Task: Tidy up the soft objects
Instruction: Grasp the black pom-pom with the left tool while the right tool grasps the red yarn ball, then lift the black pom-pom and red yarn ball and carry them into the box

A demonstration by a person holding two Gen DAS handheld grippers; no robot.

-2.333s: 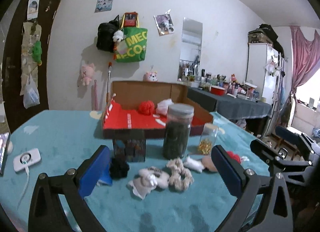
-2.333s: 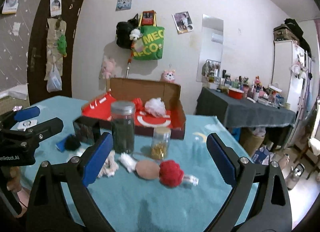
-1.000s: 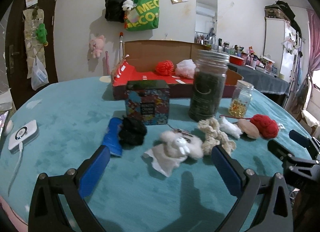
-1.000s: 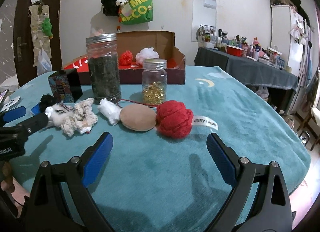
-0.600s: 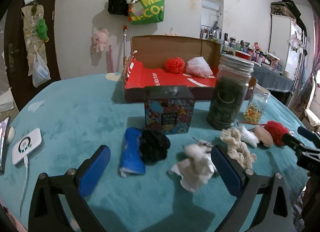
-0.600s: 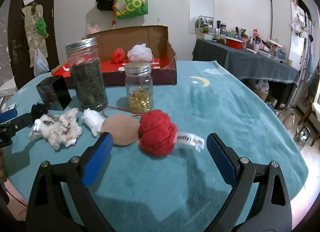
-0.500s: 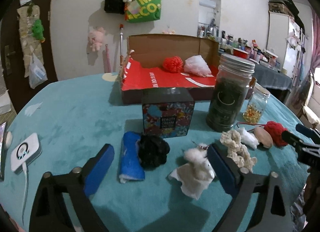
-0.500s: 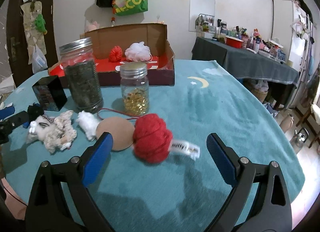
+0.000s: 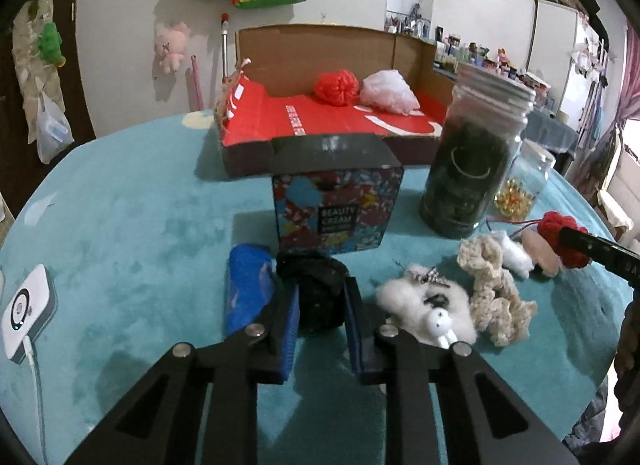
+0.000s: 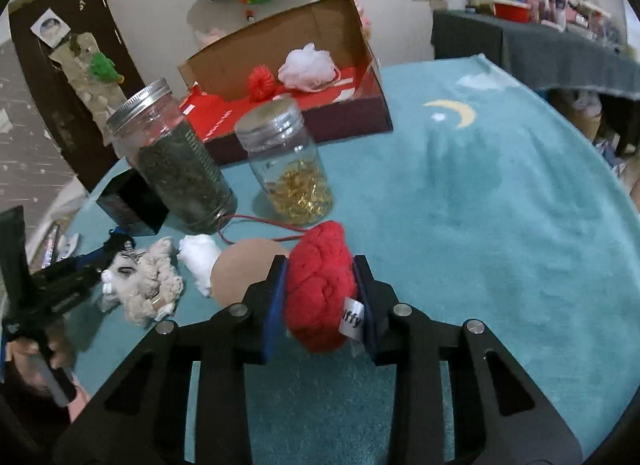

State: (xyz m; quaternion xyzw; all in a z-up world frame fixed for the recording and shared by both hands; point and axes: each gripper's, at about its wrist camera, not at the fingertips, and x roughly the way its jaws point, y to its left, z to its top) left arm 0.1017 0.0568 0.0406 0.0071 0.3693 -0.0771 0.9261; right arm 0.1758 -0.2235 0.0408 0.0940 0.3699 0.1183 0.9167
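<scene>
On the teal tablecloth lies a row of soft items. My left gripper (image 9: 320,297) is shut on the black fluffy ball (image 9: 312,273), with a blue folded cloth (image 9: 246,289) just left of it. To its right lie a white plush (image 9: 424,305) and a cream crochet scrunchie (image 9: 492,297). My right gripper (image 10: 320,277) is closing its jaws, and its blue pads press both sides of the red knitted ball (image 10: 316,313) with a white tag. A tan round pad (image 10: 244,269) and a white puff (image 10: 198,257) lie left of that ball.
Behind the row stand a patterned cream box (image 9: 336,209), a tall dark jar (image 9: 468,169) and a small jar of gold bits (image 10: 292,169). Further back an open cardboard box (image 9: 304,53) holds a red pompom (image 9: 336,87) and a white mesh puff (image 9: 388,95). A white device (image 9: 26,305) lies at the left edge.
Both grippers came forward to the row and went from wide open to closed: the left onto the black ball, the right onto the red knitted ball.
</scene>
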